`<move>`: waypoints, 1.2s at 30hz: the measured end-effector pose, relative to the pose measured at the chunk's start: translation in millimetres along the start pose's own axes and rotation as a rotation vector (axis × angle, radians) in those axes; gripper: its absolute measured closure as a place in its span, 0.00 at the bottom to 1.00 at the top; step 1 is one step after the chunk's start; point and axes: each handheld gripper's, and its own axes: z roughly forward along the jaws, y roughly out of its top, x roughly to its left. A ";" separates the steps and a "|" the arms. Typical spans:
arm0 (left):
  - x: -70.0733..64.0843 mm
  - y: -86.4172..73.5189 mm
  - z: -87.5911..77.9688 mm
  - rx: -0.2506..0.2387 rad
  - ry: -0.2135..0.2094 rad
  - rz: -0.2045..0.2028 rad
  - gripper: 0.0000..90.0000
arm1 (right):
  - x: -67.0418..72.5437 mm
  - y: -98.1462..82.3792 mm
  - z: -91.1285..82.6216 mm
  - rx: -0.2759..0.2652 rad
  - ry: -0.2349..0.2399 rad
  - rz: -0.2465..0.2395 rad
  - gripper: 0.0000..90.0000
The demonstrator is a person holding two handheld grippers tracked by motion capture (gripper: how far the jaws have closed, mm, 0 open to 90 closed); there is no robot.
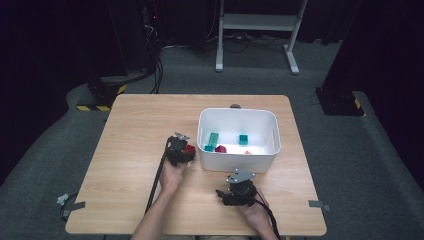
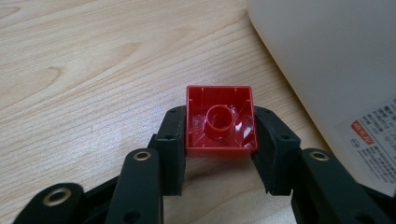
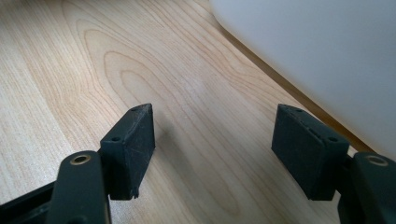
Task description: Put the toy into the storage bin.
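One red brick [image 2: 219, 122] — hollow underside facing the left gripper's [image 2: 218, 140] camera — square.

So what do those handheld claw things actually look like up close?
Each claw, left and right, is matt black with two blocky jaws on arms with brass-ringed pivot holes. A grey three-cornered plate tops each, and a black cable trails back along the person's forearms, which are bare.

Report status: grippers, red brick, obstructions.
Left gripper shut on hollow red plastic brick, beside white plastic bin. Right gripper open, holding nothing. Nothing blocking.
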 end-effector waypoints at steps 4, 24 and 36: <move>3.0 0.2 -2.3 0.005 -0.001 -0.006 0.65 | 0.0 0.0 0.0 0.000 0.000 0.001 0.33; 9.9 8.6 -42.0 -0.068 -0.129 -0.053 0.65 | 0.0 0.0 0.0 0.000 0.000 -0.001 0.33; 16.3 13.0 -68.0 -0.099 -0.131 -0.036 0.65 | -0.1 0.0 0.0 0.000 0.000 -0.001 0.33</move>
